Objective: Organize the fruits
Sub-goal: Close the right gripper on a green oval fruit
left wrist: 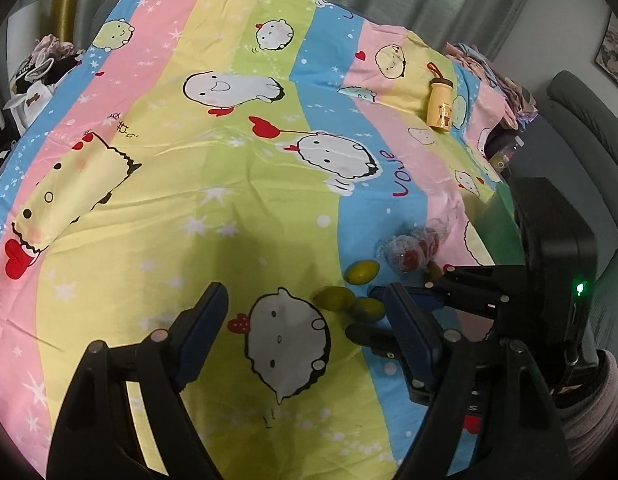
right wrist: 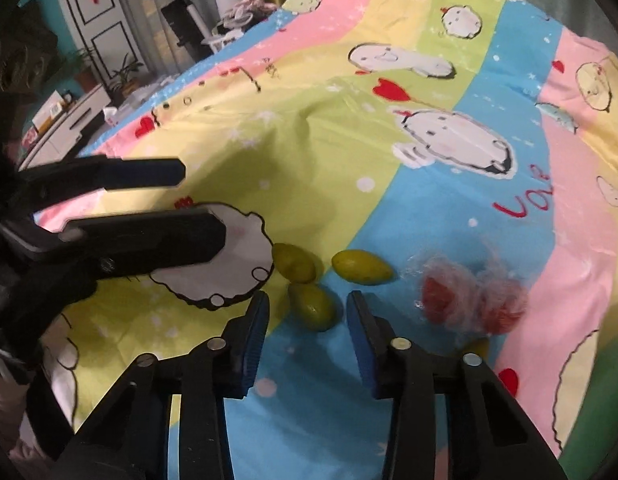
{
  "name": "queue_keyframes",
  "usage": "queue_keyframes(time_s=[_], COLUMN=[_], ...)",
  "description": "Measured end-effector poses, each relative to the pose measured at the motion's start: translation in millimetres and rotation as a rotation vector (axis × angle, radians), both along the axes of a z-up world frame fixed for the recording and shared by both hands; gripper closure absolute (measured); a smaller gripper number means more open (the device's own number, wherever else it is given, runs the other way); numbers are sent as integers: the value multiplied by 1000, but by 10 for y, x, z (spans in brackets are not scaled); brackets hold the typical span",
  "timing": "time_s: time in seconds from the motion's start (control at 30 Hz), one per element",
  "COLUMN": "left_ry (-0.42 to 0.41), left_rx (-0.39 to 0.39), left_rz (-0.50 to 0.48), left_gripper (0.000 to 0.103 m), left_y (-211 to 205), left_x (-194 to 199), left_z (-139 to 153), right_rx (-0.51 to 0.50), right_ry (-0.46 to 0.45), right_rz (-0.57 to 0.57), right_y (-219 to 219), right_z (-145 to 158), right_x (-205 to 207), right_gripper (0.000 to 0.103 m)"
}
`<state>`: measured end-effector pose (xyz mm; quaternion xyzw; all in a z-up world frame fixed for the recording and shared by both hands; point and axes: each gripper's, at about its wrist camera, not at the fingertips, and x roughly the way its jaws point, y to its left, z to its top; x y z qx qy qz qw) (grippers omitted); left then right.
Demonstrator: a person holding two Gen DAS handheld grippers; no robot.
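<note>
The right gripper [right wrist: 307,312] stands partly open astride the nearest of three green mangoes [right wrist: 315,307] on the cartoon bedsheet [right wrist: 449,216], pads not touching. The left gripper [left wrist: 305,320] gapes empty. Only its view shows the yellow bottle [left wrist: 440,106].

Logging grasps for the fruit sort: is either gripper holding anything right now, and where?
Nothing held. The right gripper straddles a green fruit without touching; the left gripper is empty.
</note>
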<state>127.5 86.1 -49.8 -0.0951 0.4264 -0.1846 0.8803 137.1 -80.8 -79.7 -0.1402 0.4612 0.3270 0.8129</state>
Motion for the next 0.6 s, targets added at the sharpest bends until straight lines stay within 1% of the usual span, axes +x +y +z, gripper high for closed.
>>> queue_keyframes(time_s=[0.03, 0.1, 0.23, 0.3, 0.33, 0.5, 0.57, 0.6], left_ry=[3, 5, 4, 0, 1, -3, 4, 9], left_rx=[-2, 4, 29, 61, 75, 133, 165, 185], left_rz=[0, -1, -14, -27, -38, -97, -122, -136], left_gripper=[23, 23, 24, 29, 31, 32, 38, 38], left_y=[9, 4, -44, -110, -152, -380, -483, -539], left_x=[10, 8, 4, 2, 3, 26, 47, 63], left_z=[-9, -22, -24, -20, -22, -60, -104, -134], right_rx=[-13, -29, -25, 2, 18, 46, 61, 74], right_ry=[-10, -13, -26, -32, -38, -94, -100, -96], right_rz=[1, -8, -13, -22, -22, -34, -54, -64], right_y=[15, 20, -36, -98, -147, -443, -586, -664], right_z=[0, 4, 28, 107, 165, 373, 399, 402], right_x=[2, 6, -42, -70, -108, -404, -492, -534], right_gripper=[72, 77, 78, 78, 78, 78, 78, 78])
